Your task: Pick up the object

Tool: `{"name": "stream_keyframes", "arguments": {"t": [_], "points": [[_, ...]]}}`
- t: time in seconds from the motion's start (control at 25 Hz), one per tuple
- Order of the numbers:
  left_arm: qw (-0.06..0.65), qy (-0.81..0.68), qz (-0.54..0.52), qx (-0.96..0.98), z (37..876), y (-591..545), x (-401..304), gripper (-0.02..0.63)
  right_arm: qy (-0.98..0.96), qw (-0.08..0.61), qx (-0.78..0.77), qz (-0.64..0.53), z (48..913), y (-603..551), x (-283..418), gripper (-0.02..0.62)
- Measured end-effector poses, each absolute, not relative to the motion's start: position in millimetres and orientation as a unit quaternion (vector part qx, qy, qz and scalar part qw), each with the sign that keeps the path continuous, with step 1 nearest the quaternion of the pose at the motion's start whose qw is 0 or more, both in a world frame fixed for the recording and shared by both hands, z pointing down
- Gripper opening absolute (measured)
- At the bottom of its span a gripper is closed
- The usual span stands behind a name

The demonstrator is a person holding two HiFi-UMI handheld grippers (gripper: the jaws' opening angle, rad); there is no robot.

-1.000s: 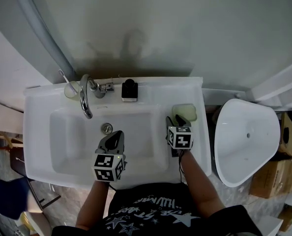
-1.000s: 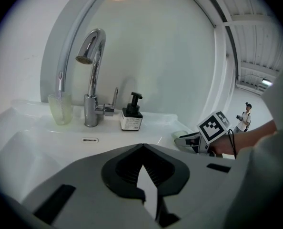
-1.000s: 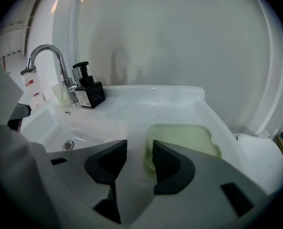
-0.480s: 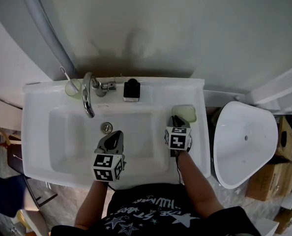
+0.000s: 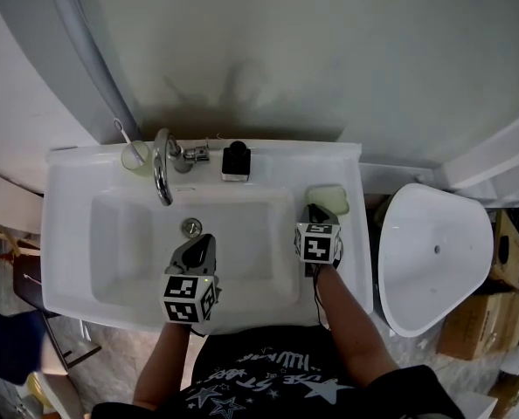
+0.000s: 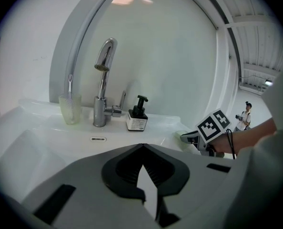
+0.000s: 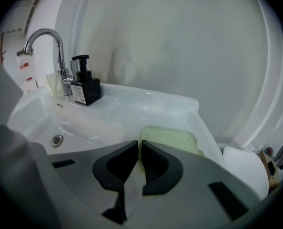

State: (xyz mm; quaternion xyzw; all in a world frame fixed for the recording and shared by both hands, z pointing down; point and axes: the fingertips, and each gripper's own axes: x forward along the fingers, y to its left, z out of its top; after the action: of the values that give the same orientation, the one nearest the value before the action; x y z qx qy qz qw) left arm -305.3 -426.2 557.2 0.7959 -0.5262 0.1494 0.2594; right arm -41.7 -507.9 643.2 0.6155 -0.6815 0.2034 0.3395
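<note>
A flat pale green pad (image 5: pixel 328 199) lies on the sink ledge (image 5: pixel 351 260) to the right of the basin. My right gripper (image 5: pixel 314 213) reaches it from the near side. In the right gripper view the pad (image 7: pixel 172 140) fills the space just ahead, and the right gripper (image 7: pixel 139 144) has its jaws closing, with the pad's near left edge caught in the thin slit between them. My left gripper (image 5: pixel 203 241) hovers over the basin near the drain, its jaws together on nothing (image 6: pixel 142 147).
A chrome faucet (image 5: pixel 162 168), a black soap dispenser (image 5: pixel 234 160) and a cup with a toothbrush (image 5: pixel 134 157) stand along the back ledge. The drain (image 5: pixel 190 227) is in the basin. A white fixture (image 5: pixel 434 256) and cardboard boxes (image 5: pixel 478 321) are at the right.
The right gripper's jaws have drawn together at the pad's near edge. The left gripper has stayed over the basin.
</note>
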Motion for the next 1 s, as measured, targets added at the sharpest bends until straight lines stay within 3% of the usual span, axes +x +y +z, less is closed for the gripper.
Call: {"name": "stream_keyframes", "arguments": {"t": [0.56, 1.0], "points": [[0.238, -0.567, 0.130, 0.778, 520.9, -378.8, -307.8, 0.015, -0.717, 0.303, 0.606, 0.161, 580.7, -482.2, -34.3, 0.032], [0.220, -0.609, 0.122, 0.752, 499.0, -298.2, -268.3, 0.015, -0.765, 0.263, 0.573, 0.127, 540.8, -420.9, -10.5, 0.032]]}}
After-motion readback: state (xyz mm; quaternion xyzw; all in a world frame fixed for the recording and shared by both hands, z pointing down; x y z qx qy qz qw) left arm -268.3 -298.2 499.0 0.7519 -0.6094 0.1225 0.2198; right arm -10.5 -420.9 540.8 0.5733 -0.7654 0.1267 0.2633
